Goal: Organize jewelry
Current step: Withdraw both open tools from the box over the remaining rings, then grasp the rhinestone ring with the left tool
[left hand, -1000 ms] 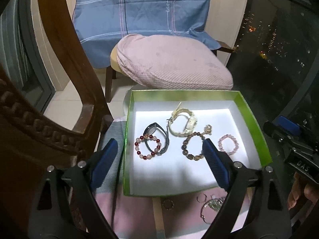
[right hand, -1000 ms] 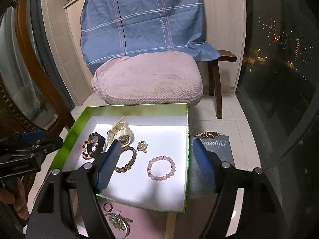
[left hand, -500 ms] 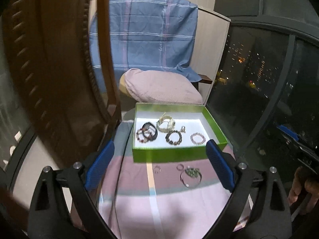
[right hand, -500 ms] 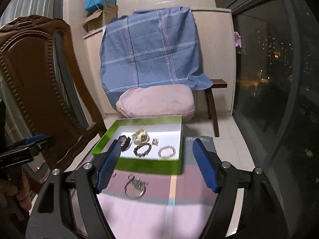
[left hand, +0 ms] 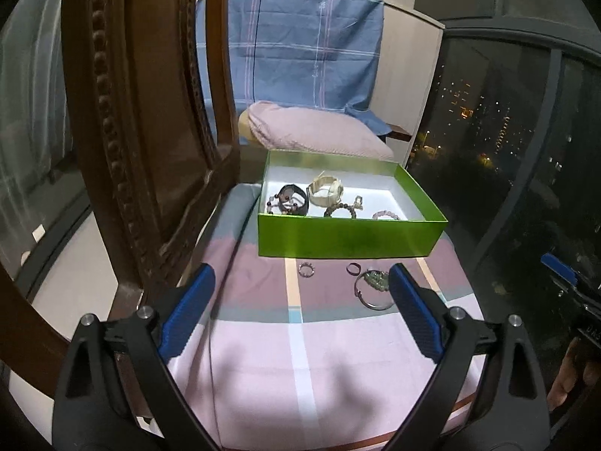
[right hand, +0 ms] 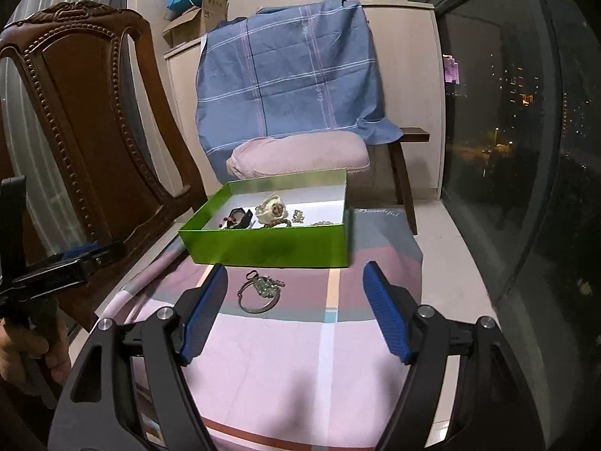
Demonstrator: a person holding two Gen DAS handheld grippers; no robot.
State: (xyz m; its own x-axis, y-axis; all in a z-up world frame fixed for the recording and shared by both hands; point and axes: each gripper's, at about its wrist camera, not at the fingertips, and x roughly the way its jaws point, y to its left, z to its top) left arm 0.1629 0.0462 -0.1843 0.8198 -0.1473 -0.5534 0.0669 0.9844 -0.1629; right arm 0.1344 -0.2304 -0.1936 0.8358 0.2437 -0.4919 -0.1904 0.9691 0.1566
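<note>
you have drawn both grippers back from the green box (left hand: 349, 236); left gripper (left hand: 300, 312) jaws just widened, empty; right gripper (right hand: 295, 310) agape, empty; bangle (right hand: 259, 295) lies between its jaws.

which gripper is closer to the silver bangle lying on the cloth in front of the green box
Right, by a small margin. The right gripper has the silver bangle just ahead, between its open fingers toward the left one. The left gripper has it off beside its right finger.
</note>
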